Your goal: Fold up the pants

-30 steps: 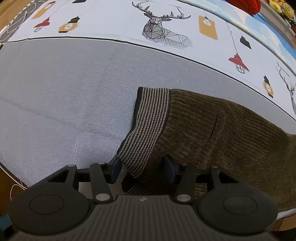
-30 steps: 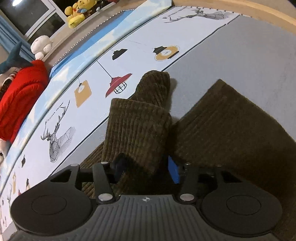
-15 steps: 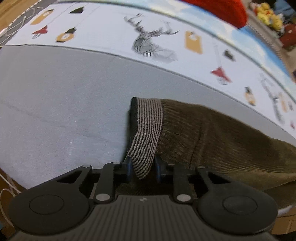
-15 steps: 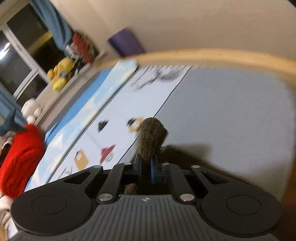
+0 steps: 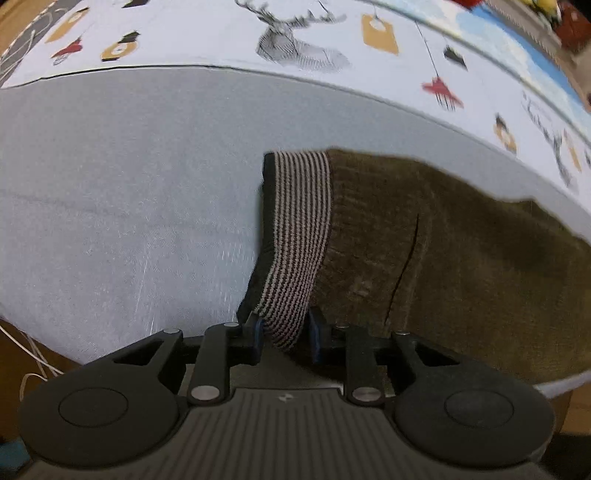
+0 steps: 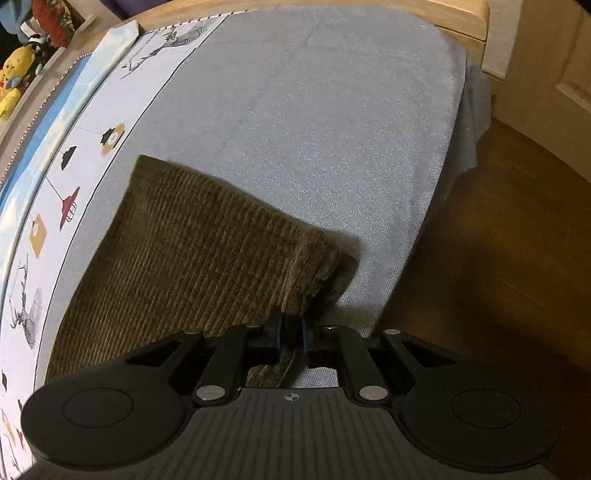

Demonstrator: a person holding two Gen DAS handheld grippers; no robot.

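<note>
a bed with a grey cover fills both views, and the pants lie across it, olive corduroy, flat on the grey.

nearest in the left view, the left gripper has the striped waistband corner between its blue pads; a second ago its jaws stood wide around that corner, they then pinched in, and now they are opening a little, with the band touching at least the left pad. beyond the waistband the pants run off to the right, near the bed's front edge.

nearest in the right view, the right gripper is clamped on the leg hem, jaws nearly together with the cloth pinched between them. a second ago the legs lay crumpled, one bunched over the other; now the leg stretches out smooth from the hem back toward the waistband, so the right hand has pulled it straight. my judgement: the pants are now held taut at both ends, ready for the first fold, though the left hold looks loose and the waistband could slip.

beyond the pants, a white printed strip with deer and lamps runs along the far side of the bed, then a blue band. past the bed's far end sit soft toys on a ledge, a wooden bed frame, and a dark wood floor beside the hem.
</note>
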